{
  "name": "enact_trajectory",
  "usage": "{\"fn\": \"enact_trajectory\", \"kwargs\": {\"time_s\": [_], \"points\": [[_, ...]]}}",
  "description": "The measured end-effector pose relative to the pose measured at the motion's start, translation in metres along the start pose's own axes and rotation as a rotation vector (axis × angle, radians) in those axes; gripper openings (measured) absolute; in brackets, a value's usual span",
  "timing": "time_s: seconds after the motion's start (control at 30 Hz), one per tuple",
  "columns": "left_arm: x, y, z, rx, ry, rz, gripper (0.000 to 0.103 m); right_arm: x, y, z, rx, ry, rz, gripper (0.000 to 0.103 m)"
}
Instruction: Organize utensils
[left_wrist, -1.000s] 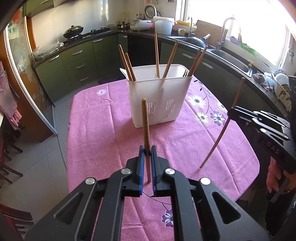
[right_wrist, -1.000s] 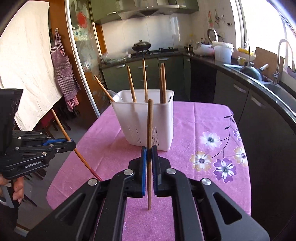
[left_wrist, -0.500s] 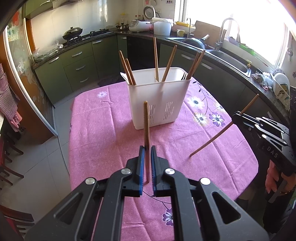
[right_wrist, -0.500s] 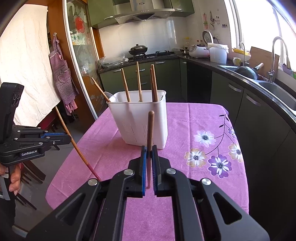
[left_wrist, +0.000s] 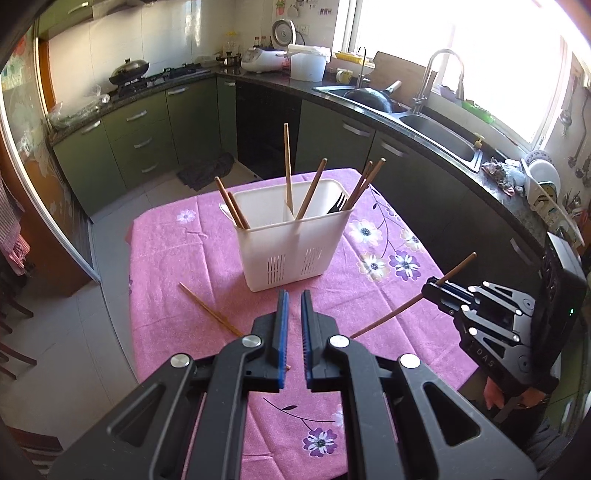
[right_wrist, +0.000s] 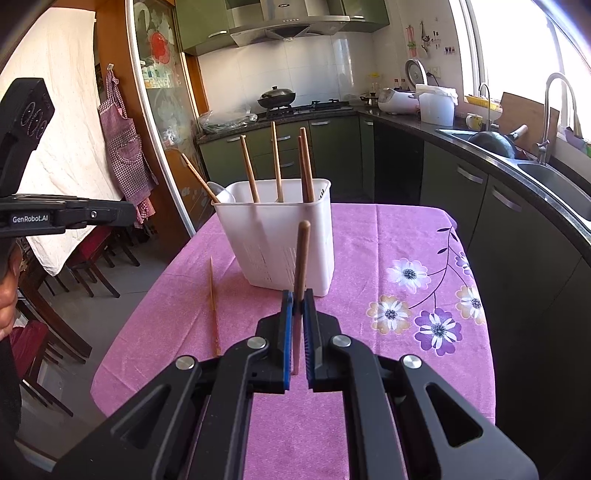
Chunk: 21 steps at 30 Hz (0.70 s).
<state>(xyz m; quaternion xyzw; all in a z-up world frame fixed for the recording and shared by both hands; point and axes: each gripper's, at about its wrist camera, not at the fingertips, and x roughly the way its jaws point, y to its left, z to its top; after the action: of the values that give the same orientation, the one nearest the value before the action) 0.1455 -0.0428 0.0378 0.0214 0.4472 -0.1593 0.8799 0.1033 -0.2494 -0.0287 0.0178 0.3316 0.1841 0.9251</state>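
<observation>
Half done or better, judging by the white caddy (left_wrist: 295, 251) at centre frame, already stocked with several upright chopsticks and what was possibly a dark fork (left_wrist: 338, 203) at its right end. Could not make that one out for sure in the glare.

Found the left tool (left_wrist: 291, 295) low in its own view with jaws apart and nothing between them. Found the right tool (right_wrist: 298, 295) clamped on a brown chopstick (right_wrist: 300, 266), held near upright, top end poking up in front of the caddy wall and well short of its rim. Spotted one more loose chopstick (left_wrist: 207, 308) lying flat on the pink-clothed table (left_wrist: 177, 258), lower left of the caddy, near it but not touching.

Seemed to call for delivery of the clamped stick first:
- needed a lift until the lower tip cleared the rim;
- needed a line-up over a compartment with open room, away from the leaning sticks;
- needed a slow lowering before any release, to spare the light caddy a knock or a tip.

Left the flat stick for the empty left tool: best gripped near one end, across its width, pads pressed low to the cloth without pinching fabric.
</observation>
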Motion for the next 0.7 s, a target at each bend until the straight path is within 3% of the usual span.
{"fn": "enact_trajectory", "kwargs": {"time_s": [0.1,0.17,0.2,0.23,0.4,0.5,0.7], "points": [[0.024,0.025,0.001,-0.114,0.072,-0.026,0.008,0.001,0.000,0.001,-0.003,0.004,0.006,0.006],[0.049,0.049,-0.005,-0.213,0.128,-0.012,0.021,0.001,0.000,0.001,-0.005,0.006,0.010,0.006],[0.062,0.061,-0.008,-0.260,0.158,-0.008,0.036,0.001,0.000,0.001,-0.006,0.006,0.013,0.006],[0.074,0.071,-0.012,-0.297,0.177,0.008,0.040,0.001,0.000,0.001,-0.008,0.007,0.014,0.006],[0.128,0.110,-0.019,-0.430,0.250,0.080,0.039,0.002,-0.001,0.000,-0.009,0.008,0.020,0.006],[0.161,0.129,-0.021,-0.508,0.318,0.108,0.025,0.002,0.001,0.000,-0.018,0.012,0.024,0.006],[0.204,0.154,-0.023,-0.626,0.393,0.182,0.024,0.003,0.002,-0.001,-0.026,0.014,0.037,0.007]]}}
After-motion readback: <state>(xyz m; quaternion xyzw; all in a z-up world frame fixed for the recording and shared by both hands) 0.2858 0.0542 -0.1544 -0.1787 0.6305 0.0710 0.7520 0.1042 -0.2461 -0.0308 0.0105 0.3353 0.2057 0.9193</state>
